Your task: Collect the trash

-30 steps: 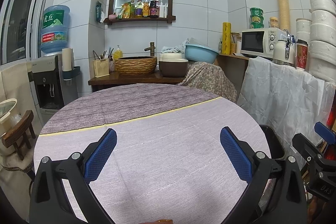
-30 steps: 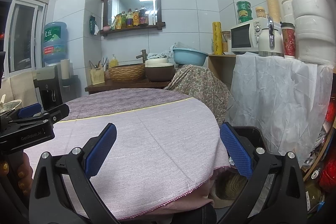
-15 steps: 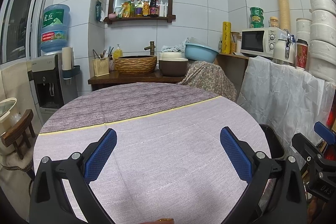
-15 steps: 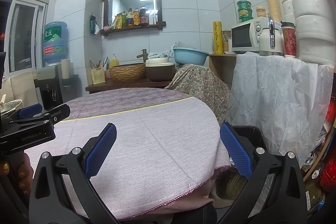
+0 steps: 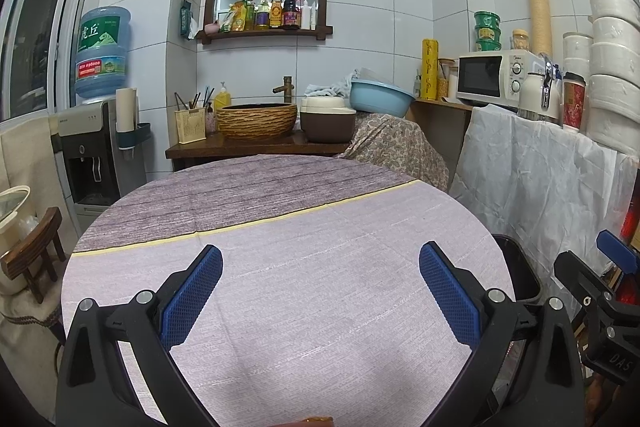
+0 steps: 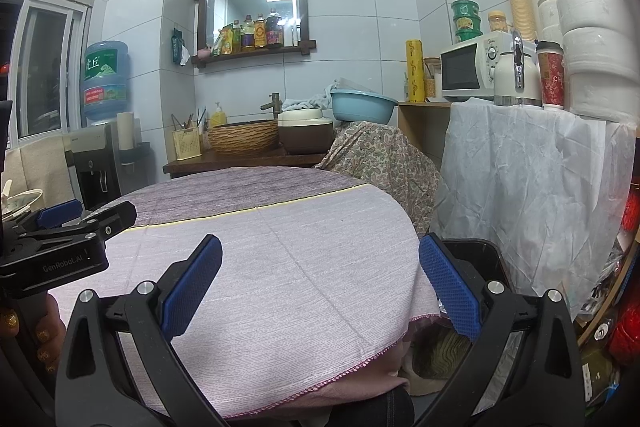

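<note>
Round clothed table — left tongs and right tongs level above it, both spread wide, empty.

Readable stuff: the left gripper says "GenRobot.AI" in white on its black body. The water jug has big white "虎丘" on its green label. The right gripper shows "DAS". Bottle labels on the shelf are too small to read.

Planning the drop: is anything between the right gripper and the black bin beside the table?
Nothing visible. The open right gripper hangs over the tablecloth edge; the black bin stands just beyond, to its right.
</note>
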Demonstrator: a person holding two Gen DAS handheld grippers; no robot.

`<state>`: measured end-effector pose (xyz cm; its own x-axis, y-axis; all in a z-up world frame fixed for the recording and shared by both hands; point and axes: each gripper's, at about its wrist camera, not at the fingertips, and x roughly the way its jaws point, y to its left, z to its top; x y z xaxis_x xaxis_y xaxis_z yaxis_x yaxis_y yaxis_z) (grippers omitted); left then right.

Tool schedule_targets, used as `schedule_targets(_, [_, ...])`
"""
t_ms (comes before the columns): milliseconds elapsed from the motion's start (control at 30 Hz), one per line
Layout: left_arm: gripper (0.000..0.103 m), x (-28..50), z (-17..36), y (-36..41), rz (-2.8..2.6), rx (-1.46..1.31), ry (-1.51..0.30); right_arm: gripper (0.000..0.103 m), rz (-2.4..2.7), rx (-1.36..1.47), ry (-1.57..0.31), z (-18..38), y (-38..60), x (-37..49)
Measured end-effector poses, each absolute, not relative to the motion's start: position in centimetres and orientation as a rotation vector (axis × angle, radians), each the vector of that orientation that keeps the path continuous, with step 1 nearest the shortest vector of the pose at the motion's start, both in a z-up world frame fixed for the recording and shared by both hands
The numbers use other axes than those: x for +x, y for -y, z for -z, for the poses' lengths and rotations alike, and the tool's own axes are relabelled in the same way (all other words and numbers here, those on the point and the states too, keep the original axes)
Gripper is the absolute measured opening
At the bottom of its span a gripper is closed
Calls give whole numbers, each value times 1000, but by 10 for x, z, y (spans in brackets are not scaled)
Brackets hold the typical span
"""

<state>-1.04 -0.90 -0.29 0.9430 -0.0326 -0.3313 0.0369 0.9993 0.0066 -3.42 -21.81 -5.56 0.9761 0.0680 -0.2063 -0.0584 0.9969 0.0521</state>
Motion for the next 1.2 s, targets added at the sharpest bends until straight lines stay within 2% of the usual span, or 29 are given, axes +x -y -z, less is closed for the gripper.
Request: schedule_targets(1200, [98, -11, 0, 13, 45, 15, -341, 97, -42, 51, -215, 59, 223, -33])
